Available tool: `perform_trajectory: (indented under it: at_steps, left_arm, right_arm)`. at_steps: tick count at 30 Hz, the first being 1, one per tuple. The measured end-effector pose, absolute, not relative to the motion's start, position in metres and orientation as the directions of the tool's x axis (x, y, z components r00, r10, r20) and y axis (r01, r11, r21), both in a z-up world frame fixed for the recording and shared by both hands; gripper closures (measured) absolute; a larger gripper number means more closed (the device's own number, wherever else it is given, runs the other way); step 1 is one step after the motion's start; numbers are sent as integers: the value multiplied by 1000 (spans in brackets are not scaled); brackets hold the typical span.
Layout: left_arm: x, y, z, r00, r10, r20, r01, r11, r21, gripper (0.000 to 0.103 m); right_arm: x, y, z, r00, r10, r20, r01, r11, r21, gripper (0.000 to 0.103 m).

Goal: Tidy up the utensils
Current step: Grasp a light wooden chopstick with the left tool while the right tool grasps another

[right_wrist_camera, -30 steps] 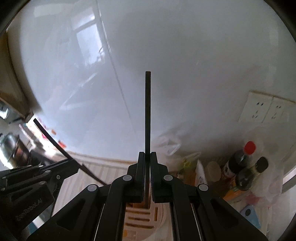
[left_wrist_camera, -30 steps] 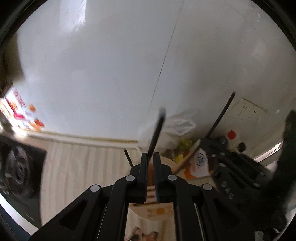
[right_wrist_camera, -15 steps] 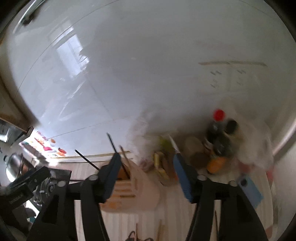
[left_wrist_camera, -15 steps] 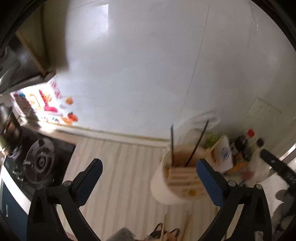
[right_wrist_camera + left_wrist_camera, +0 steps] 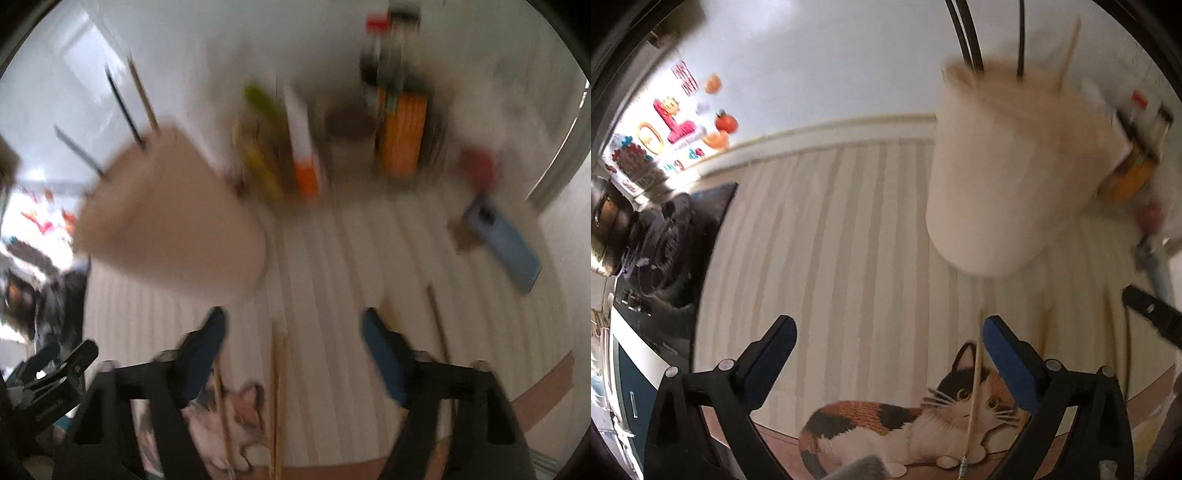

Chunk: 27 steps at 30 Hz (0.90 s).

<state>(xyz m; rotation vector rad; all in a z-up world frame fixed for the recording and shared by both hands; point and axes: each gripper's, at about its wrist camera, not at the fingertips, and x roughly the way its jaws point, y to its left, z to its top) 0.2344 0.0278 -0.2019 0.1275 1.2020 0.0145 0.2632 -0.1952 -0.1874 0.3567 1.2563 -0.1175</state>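
While both grippers hang low over striped table (image 5: 849, 240), left gripper (image 5: 890, 354) spread wide, empty, pointing toward cream utensil holder (image 5: 1008, 177) with black and wooden chopsticks (image 5: 1019, 40) upright inside. Right gripper (image 5: 293, 350) likewise wide, empty. Left view only: wooden chopstick (image 5: 975, 380) lying across cat mat (image 5: 905, 424), stove (image 5: 665, 243). Right view only, blurred: chopstick pair (image 5: 277, 398) between fingers (image 5: 207, 350), blue phone (image 5: 506, 247), orange carton (image 5: 402, 133).

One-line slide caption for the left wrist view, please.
Open left gripper hovers over a wooden chopstick on the cat-print mat, before the cream utensil holder.
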Motion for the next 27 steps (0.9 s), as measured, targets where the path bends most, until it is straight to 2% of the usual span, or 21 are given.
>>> perform_trajectory:
  at_steps: [1,5,11,13,17,21,23,25,26,27]
  left_arm:
    - [233,25,-212,347,82,-934,65,992,111,1]
    - [229,16,-248,276,83,-958,96,989,114,2]
    - [222,7,-284,188,91,-978,130,985,117,2]
    - [219,5,-292,162,81,-984,139,985,104,15]
    - [219,2,-303,125,55,-991,150,986,74,16]
    - [216,-11,-312,103,33,-994,189,981,53,17]
    - [216,-19,-316,92,18,-996,205,978,37,25]
    - [216,-29,-321,81,16,-997,223,974,33,38]
    - [216,-32,-323,79,13,-997,230,973,31,39]
    - [217,-36,-321,98,6,-995,232,972,28,46]
  right_arm:
    - [260,-189,-205,263,120,-957,275,942,194,45]
    - [248,-171,-250,158,142,-977,249,952,179,52]
    - [236,-148,-298,46,144,-989,232,961,151,71]
    - [232,-143,-309,24,131,-991,230,964,133,85]
    - [228,-133,-316,18,108,-994,203,973,109,95]
    - [222,-135,-315,18,106,-994,205,973,107,97]
    - [221,-143,-313,6,76,-997,207,975,75,97]
    - [215,-154,-312,-11,65,-998,208,976,61,97]
    - [212,-158,-312,-18,63,-998,209,976,58,97]
    - [209,-165,-311,-28,54,-998,207,977,47,97]
